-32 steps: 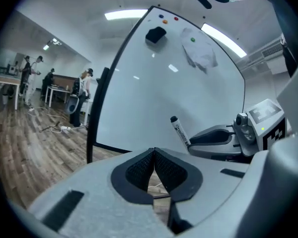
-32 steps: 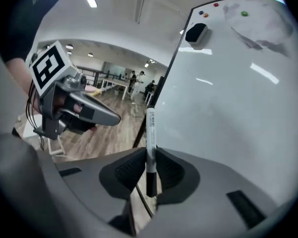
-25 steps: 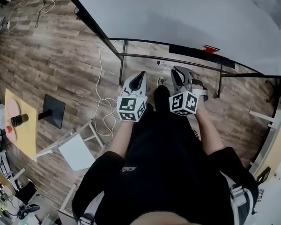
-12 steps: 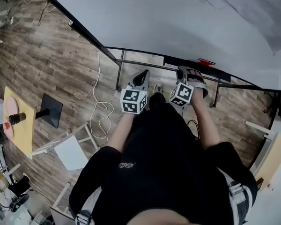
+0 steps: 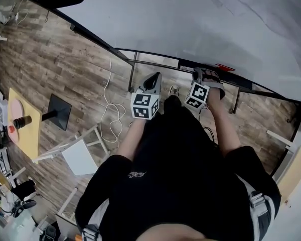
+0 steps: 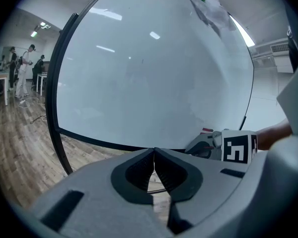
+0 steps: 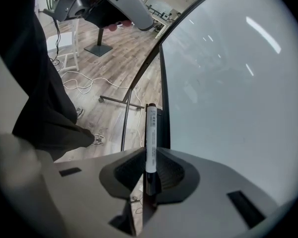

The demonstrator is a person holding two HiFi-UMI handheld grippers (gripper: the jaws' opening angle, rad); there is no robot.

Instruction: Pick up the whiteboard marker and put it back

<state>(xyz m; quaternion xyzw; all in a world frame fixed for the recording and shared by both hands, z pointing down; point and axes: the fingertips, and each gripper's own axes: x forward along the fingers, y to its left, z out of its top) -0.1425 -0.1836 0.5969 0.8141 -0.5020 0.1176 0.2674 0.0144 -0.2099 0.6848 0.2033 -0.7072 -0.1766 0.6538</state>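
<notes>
Off-task stuff: brown wood-plank floor (image 5: 65, 59) with a thin white cable (image 5: 112, 109) looping across it. Black square base plate (image 5: 60, 110) with a short post sits left of the cable. The white square-seat stool (image 5: 79, 157) is near it, closer to the camera. The yellow worktop (image 5: 27, 142) at the left edge carries a pink round disc (image 5: 14, 109) and a dark cylinder (image 5: 21, 121). A few people (image 6: 24, 68) stand far back in the room.

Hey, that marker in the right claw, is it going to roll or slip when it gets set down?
The marker looks round and smooth, so it probably rolls once released. It juts straight from the right claw, pinched near one end, so likely stiff and light.
</notes>
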